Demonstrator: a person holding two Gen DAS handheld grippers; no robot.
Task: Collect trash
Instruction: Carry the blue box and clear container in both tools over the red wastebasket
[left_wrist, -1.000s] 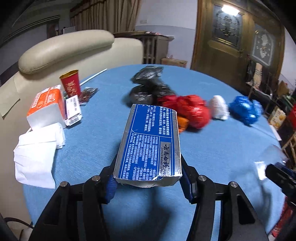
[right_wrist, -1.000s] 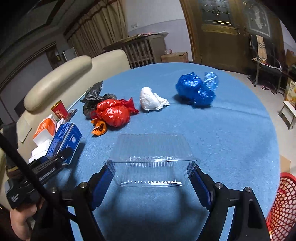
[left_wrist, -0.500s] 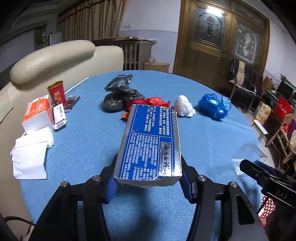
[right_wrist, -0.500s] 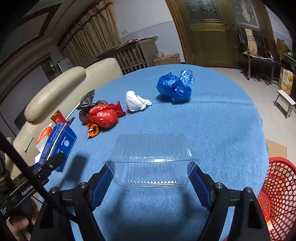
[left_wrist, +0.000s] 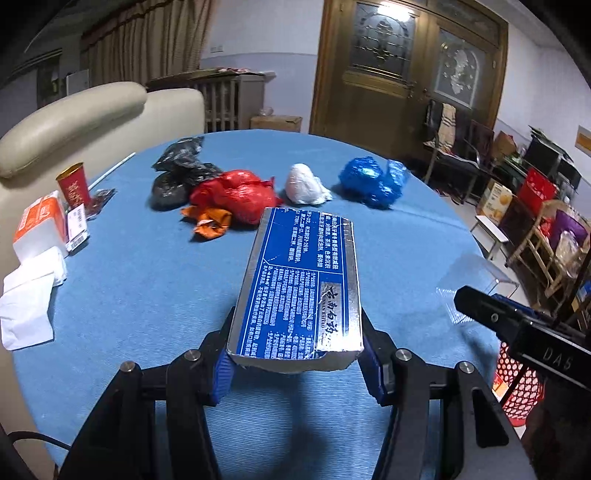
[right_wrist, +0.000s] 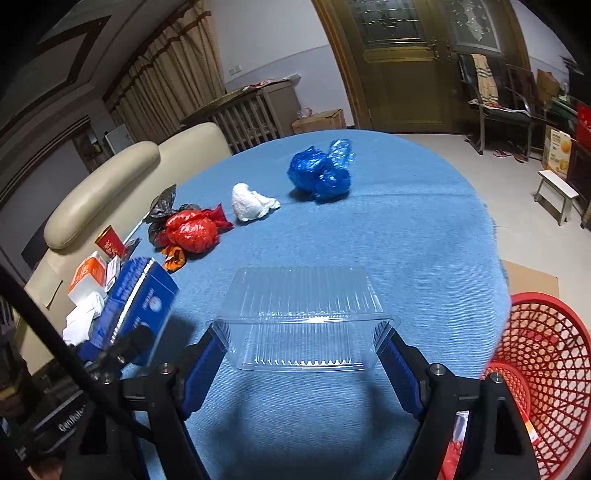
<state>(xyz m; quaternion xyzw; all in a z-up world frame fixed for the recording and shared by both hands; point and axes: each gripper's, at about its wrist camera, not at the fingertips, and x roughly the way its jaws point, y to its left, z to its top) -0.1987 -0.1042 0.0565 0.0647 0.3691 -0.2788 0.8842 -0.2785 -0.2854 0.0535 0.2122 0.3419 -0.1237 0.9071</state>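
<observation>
My left gripper (left_wrist: 297, 363) is shut on a blue and silver carton (left_wrist: 299, 288), held above the blue round table (left_wrist: 147, 280). The carton also shows in the right wrist view (right_wrist: 135, 306). My right gripper (right_wrist: 303, 354) is shut on a clear plastic container (right_wrist: 303, 317), held above the table near its right edge. The container also shows in the left wrist view (left_wrist: 476, 280). A red mesh basket (right_wrist: 546, 373) stands on the floor just right of the table.
Bagged trash lies across the far table: black bags (left_wrist: 181, 173), a red bag (left_wrist: 236, 195), an orange scrap (left_wrist: 208, 223), a white bag (left_wrist: 304, 186), a blue bag (left_wrist: 373, 181). A red cup (left_wrist: 74, 186), tissue box (left_wrist: 38, 225) and napkins (left_wrist: 27, 295) sit left.
Both grippers have pulled back and swung right with their loads. The red basket has come into the right wrist view, and the bagged trash looks farther away.
</observation>
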